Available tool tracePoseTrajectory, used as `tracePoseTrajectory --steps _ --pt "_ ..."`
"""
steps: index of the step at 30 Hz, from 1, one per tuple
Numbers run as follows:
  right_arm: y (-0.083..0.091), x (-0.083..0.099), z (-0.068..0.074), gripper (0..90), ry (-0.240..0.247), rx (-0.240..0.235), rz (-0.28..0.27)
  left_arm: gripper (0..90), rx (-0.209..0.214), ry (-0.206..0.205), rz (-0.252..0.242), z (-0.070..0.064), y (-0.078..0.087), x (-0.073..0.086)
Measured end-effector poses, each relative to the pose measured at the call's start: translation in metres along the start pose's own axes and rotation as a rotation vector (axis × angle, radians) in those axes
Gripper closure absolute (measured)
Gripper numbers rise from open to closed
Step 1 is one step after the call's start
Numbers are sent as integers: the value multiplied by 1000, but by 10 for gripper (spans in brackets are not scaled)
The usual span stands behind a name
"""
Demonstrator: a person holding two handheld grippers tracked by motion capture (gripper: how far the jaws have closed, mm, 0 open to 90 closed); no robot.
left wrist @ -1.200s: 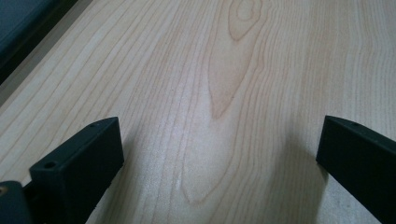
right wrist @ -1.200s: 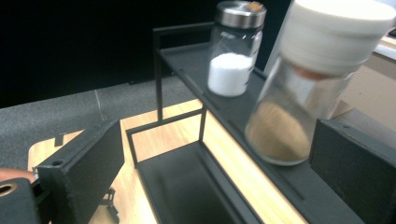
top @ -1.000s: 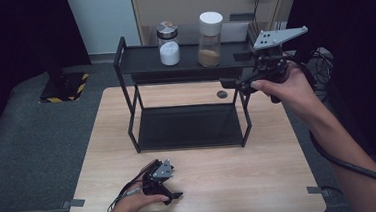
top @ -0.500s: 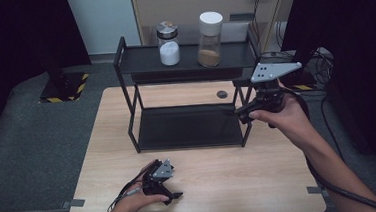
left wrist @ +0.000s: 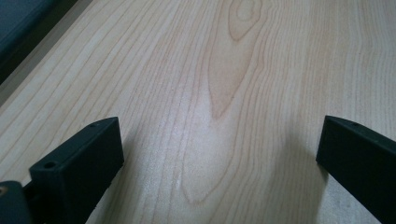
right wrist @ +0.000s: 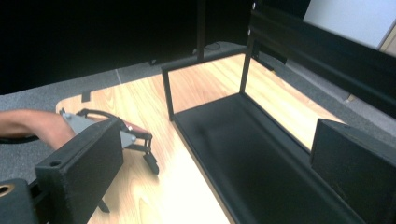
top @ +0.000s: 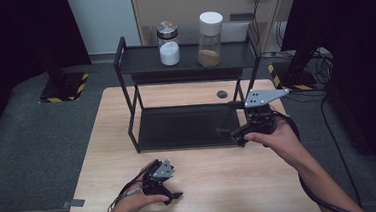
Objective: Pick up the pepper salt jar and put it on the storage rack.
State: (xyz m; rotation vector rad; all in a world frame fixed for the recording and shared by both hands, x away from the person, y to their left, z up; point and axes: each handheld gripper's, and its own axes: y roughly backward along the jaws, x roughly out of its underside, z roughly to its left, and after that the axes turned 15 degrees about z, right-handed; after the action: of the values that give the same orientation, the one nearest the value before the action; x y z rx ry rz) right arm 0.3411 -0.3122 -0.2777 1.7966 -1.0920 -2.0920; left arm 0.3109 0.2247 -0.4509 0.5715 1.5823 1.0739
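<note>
Wood bench (top: 103, 142) mid-frame w/ black rack (top: 184, 86), 2 jars (top: 168, 43) up top, left tongs (top: 169, 195) bottom centre, jaws wide, empty, right tongs (top: 224, 131) lower right, jaws apart, empty.

- A black two-tier rack (top: 130, 97) is set on the wooden table (top: 103, 142), toward its far side.
- Two jars are kept on the top shelf: a white-filled jar (top: 168, 43) and, just beside it, a taller brown-filled jar (top: 210, 39).
- A dark disc (top: 221, 94) is seen on the table behind the rack.
</note>
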Motion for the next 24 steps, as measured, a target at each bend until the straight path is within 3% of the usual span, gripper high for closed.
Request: tracePoseTrajectory --steps 24 --pt "-42 52 0 38 -30 -47 42 0 0 0 0 0 0 0"
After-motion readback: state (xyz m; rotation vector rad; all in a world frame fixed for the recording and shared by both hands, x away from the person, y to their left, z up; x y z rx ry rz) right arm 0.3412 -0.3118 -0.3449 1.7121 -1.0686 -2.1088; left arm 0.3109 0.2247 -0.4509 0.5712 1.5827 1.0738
